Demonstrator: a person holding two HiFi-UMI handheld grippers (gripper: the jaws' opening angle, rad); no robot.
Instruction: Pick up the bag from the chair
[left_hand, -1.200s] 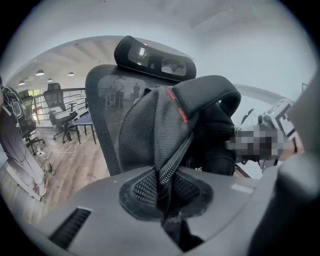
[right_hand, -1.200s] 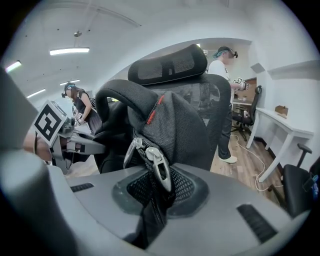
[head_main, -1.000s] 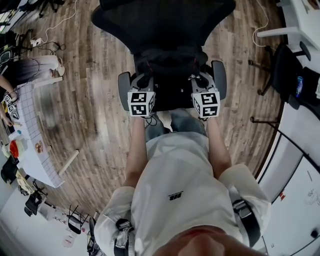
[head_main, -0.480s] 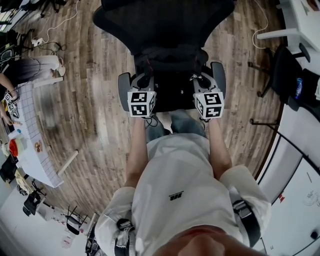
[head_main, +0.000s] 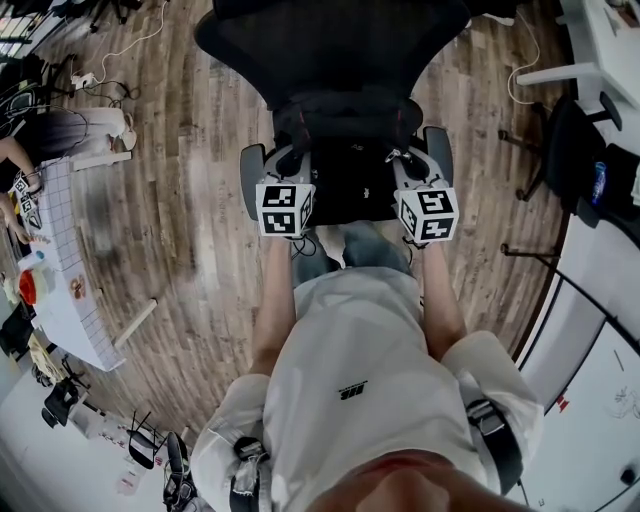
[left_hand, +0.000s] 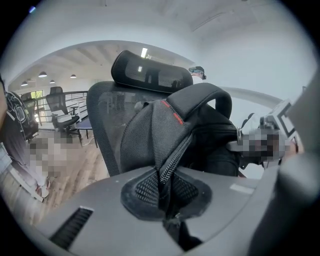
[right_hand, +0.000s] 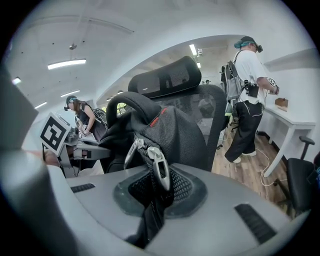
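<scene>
Black mesh and webbing make up the backpack (head_main: 345, 150), which stands upright on the seat of the black mesh-backed office chair (head_main: 330, 50) in the upper middle of the head view. Its back leans on the chair's backrest and its long axis runs up from seat to headrest, with the arched carry handle (left_hand: 202, 92) uppermost and its front face turned towards the person. Both bare forearms reach straight ahead from the lower centre of the frame, side by side and parallel, tilted somewhat downward at the chair. The left gripper (head_main: 290, 165) sits at the bag's left edge and the right gripper (head_main: 408, 165) at its right edge. In the left gripper view the jaws are pinched together on a fold of mesh beside the zip (left_hand: 165, 192); in the right gripper view the jaws are likewise clamped on the bag's fabric just below two silver zip pullers (right_hand: 157, 167). Brown wood-plank floor (head_main: 180, 200) surrounds the chair.
</scene>
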